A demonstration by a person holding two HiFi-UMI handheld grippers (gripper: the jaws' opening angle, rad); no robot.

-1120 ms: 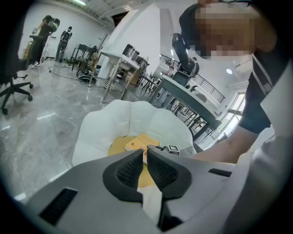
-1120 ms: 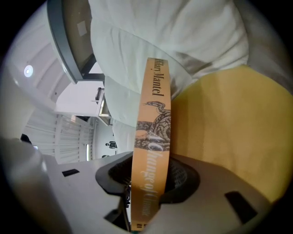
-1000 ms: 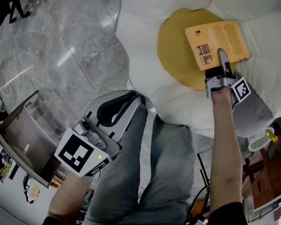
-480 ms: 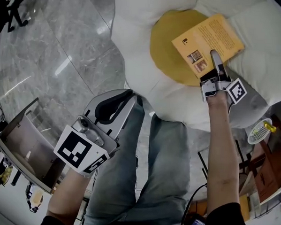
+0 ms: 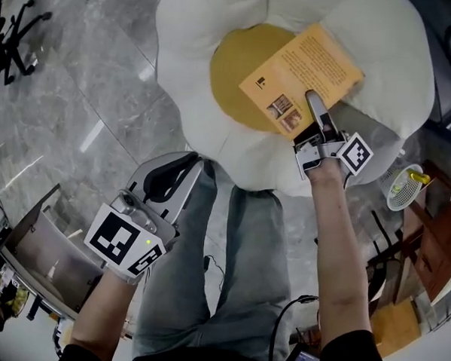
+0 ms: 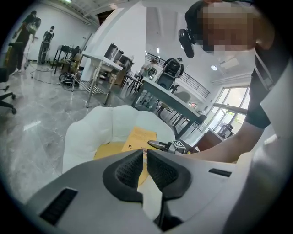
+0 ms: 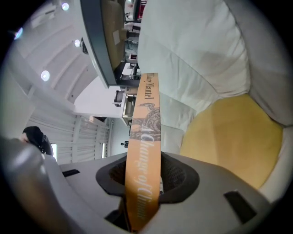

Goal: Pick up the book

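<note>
In the right claw, jaws clamped on its spine edge, the book is rising clear of the cushion, where it was lying flat a second ago. The pick-up is looking nearly done. The left claw, narrow and empty, is hanging back over the legs.

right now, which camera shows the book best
The head view: the book shows its whole orange cover there, pinched at one edge by the right gripper. The right gripper view shows only its spine, clamped between the jaws. The left gripper view shows a small, distant part of it.
</note>
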